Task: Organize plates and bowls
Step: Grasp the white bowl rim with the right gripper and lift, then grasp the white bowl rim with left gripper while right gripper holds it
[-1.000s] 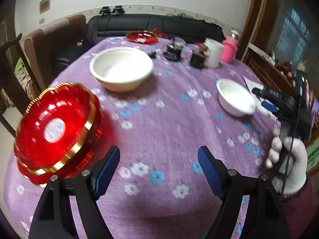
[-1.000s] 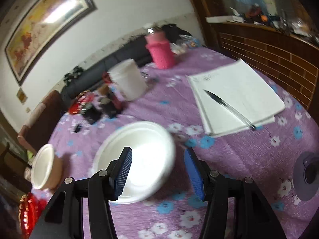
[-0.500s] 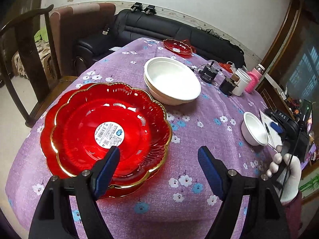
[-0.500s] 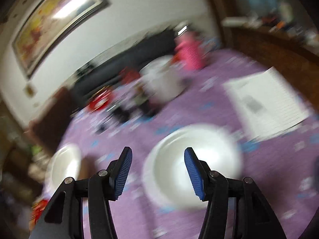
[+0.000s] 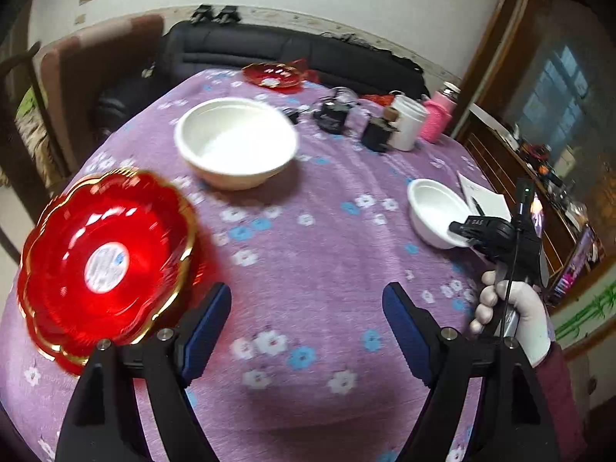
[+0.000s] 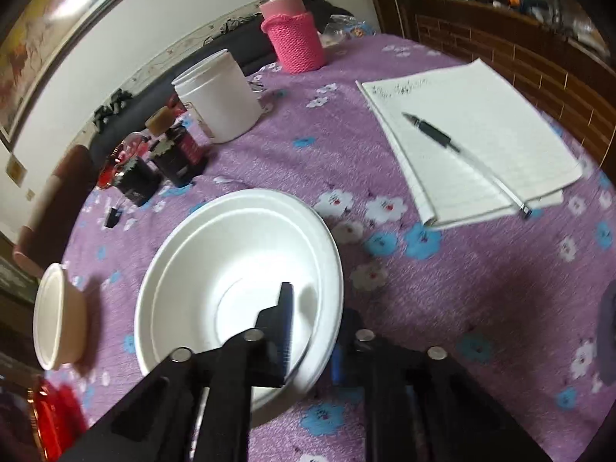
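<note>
While two white bowls and two groups of red plates sit on the purple tablecloth (image 5: pixel 308 261), the right gripper (image 6: pixel 312 331) clamps the small white bowl (image 6: pixel 238 269).

Its jaws have just closed on that bowl's near rim. The left gripper (image 5: pixel 308 323) hangs spread and empty beside the stacked red plates (image 5: pixel 104 258); the large white bowl (image 5: pixel 236 142) stands mid-table, one red plate (image 5: pixel 275 75) far behind it.

On the table (image 5: pixel 319 269), the stacked plates (image 5: pixel 104 265) lie at the near left edge, the big bowl (image 5: pixel 236 142) behind them toward the middle. The small bowl (image 6: pixel 238 288) sits to the right, a notepad (image 6: pixel 473 142) just right of it with a pen (image 6: pixel 462 154) on top. Jars (image 6: pixel 177 154), a tub (image 6: pixel 217 96) and a flask (image 6: pixel 294 34) stand behind the small bowl. Another plate (image 5: pixel 275 74) lies at the far edge.
</note>
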Motion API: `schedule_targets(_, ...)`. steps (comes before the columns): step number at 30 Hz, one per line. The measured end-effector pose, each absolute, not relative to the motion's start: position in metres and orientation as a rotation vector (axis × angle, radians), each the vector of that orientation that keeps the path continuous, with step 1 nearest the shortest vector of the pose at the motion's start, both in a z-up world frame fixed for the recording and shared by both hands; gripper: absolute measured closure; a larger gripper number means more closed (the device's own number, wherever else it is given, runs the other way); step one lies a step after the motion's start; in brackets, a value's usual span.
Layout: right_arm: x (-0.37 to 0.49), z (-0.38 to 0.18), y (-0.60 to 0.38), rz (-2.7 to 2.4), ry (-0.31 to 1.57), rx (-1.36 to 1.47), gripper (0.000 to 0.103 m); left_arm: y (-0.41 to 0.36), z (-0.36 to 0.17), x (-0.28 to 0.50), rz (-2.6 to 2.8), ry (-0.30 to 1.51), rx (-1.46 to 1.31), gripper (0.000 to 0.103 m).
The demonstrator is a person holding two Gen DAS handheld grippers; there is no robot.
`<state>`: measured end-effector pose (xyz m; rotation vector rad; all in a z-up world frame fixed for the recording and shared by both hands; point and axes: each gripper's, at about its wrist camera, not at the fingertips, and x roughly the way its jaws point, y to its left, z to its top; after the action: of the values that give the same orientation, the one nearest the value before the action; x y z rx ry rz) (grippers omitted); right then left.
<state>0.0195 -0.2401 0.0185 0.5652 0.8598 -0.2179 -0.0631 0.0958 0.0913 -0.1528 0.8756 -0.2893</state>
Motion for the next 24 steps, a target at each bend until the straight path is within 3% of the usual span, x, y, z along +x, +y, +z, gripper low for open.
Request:
schedule_targets(6,0.008,0.013,-0.233,-0.036,0.866,0.662,0.094,0.053,0.088,-0.031,-0.348,0.861,-0.128,0.023)
schedule_targets(17,0.012,0.007,-0.205,0.110,0.909,0.589,0.094,-0.015,0.025,0.048,-0.321,1.023,-0.103,0.024)
schedule_targets(19,0.014,0.005,-0.202,0.133,0.916,0.588,0.094,-0.020,0.018,0.053,-0.320,1.044,-0.104,0.032)
schedule_targets(21,0.015,0.005,-0.197,0.147,0.918,0.582,0.094,-0.023,0.012,0.054,-0.322,1.070,-0.097,0.069)
schedule_targets(23,0.014,0.005,-0.193,0.156,0.915,0.571,0.094,-0.026,0.010,0.052,-0.340,1.078,-0.091,0.087)
schedule_targets(24,0.013,0.007,-0.191,0.159,0.912,0.559,0.094,-0.026,0.011,0.051,-0.349,1.079,-0.092,0.092)
